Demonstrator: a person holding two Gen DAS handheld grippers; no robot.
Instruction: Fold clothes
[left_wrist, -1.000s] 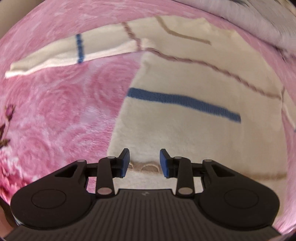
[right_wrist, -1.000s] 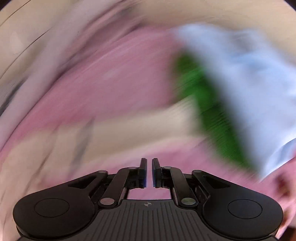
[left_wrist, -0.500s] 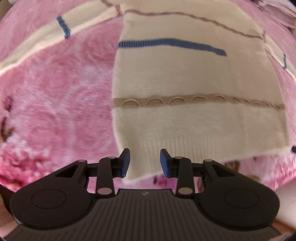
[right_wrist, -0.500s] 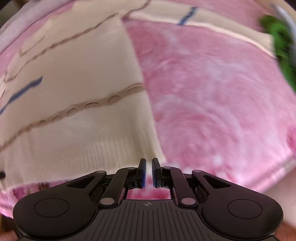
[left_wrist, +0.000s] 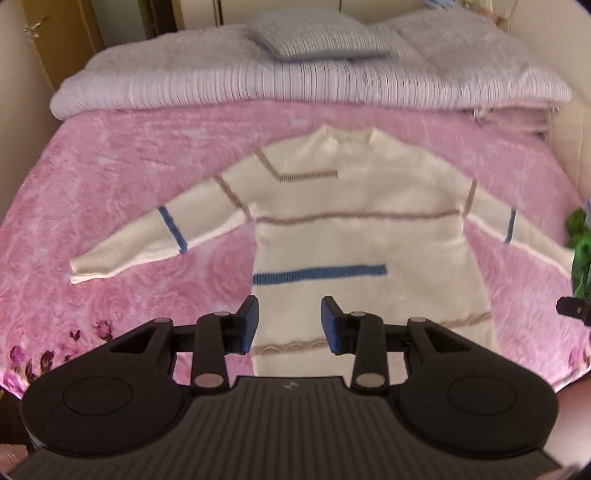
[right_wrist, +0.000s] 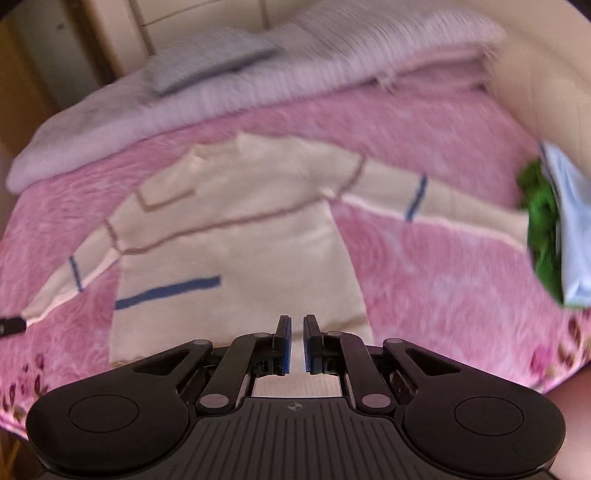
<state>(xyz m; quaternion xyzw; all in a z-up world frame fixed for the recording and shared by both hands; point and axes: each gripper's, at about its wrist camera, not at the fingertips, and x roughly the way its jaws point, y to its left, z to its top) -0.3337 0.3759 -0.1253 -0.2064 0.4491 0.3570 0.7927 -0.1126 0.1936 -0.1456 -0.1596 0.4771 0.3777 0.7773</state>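
Left sleeve: lies straight out on the fluffy pink blanket, free room all around; cuff is a good place to grip.
Left gripper: fingers wide apart, holding nothing, above the hem.
Cream knitted sweater with blue and brown stripes: spread flat, face up, unfolded; I judge it soft, light, limp.
Right gripper: fingers almost closed, a narrow gap, empty.
Right sleeve: its cuff touches a green cloth; less room there.
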